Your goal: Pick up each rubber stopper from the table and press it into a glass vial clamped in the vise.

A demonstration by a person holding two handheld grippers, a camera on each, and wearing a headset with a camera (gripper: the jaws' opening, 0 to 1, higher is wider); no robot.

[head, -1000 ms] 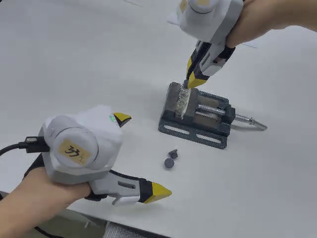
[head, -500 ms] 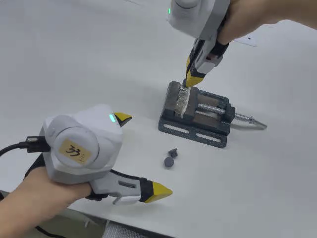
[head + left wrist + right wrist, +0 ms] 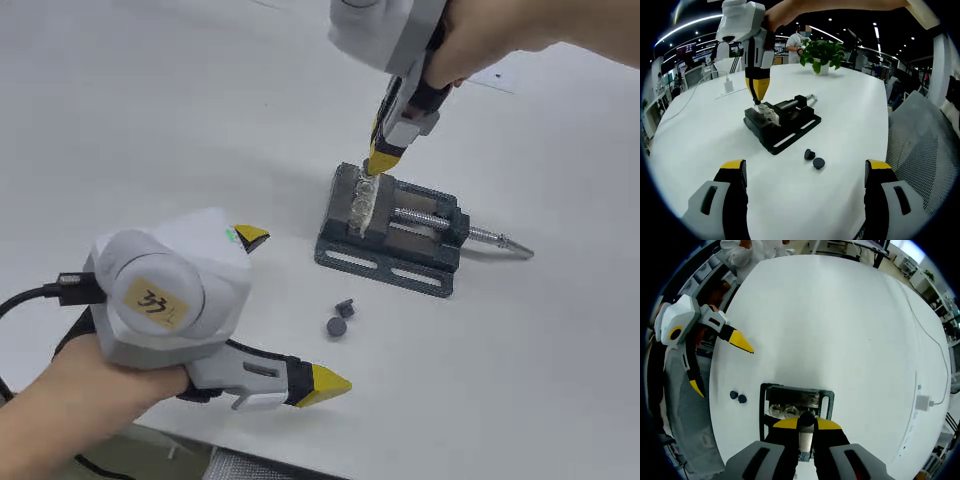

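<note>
The job looks to be in its early-to-middle stretch. The right gripper [image 3: 383, 160] stands nearly upright over the vise [image 3: 400, 262], its yellow tips down at the row of glass vials [image 3: 782, 411] held between the vise's plates. In the right gripper view its jaws are closed on a dark rubber stopper [image 3: 806, 418], pinched between the tips directly above the glass. So one stopper is at the mouth of a vial and, by my reading, is being pressed in. Whether it is fully seated I cannot tell, since the jaws cover the spot.

Two more stoppers lie loose on the table [image 3: 150, 120] in front of the vise: one [image 3: 346, 308] on its side, the other [image 3: 338, 326] just beside it and nearer the person. They are almost touching each other but clearly apart from the vise. These two are the work left, to judge from how things lie.

The left gripper [image 3: 288, 310] hangs low over the table at the near edge, jaws spread wide and holding nothing. The loose pair sits ahead of it, between its two tips in its own view, so it is well placed for the next pick.

How many vials the vise holds, and whether any of the others already carries a stopper, is unclear — the glass is small and blurred, and the two I can make out beside the gripped stopper seem open.
</note>
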